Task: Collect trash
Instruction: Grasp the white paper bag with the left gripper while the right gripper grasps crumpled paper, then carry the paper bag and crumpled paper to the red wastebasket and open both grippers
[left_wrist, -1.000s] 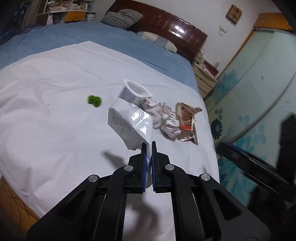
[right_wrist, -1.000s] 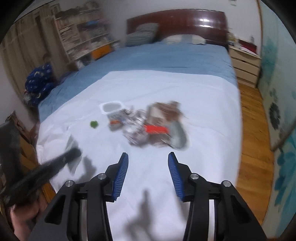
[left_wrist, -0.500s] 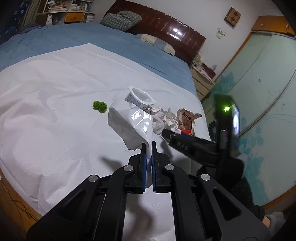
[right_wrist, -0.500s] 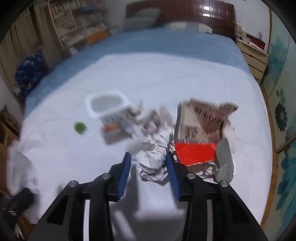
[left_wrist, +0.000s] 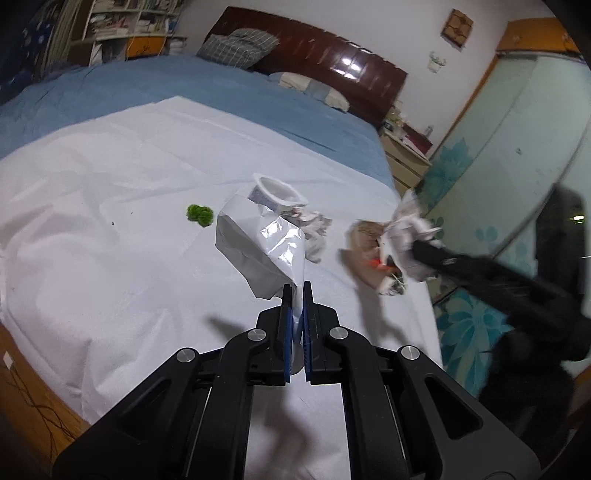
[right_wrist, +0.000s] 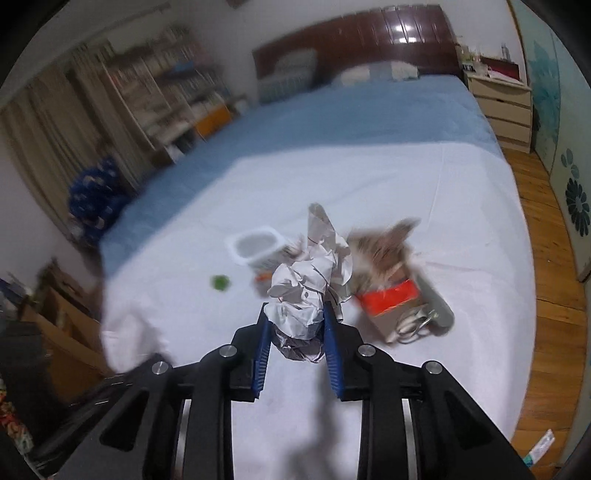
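Observation:
My left gripper (left_wrist: 297, 291) is shut on the edge of a white plastic bag (left_wrist: 258, 247) held above the white sheet. My right gripper (right_wrist: 295, 314) is shut on a crumpled paper ball (right_wrist: 310, 280), lifted off the bed; it shows at the right of the left wrist view (left_wrist: 408, 236). On the sheet lie a white yogurt cup (right_wrist: 255, 251), a small green scrap (right_wrist: 220, 283), more crumpled paper (left_wrist: 314, 229) and a torn brown and red wrapper (right_wrist: 388, 291).
The white sheet (left_wrist: 110, 258) covers the near part of a blue bed (right_wrist: 351, 122) with a dark headboard. A nightstand (right_wrist: 502, 107) stands at the far right, bookshelves (right_wrist: 166, 99) at the left. A wooden floor (right_wrist: 546, 295) runs along the bed's right side.
My right gripper came down on the trash pile, closed on the crumpled paper ball and lifted it. My left gripper kept hold of the bag and barely moved.

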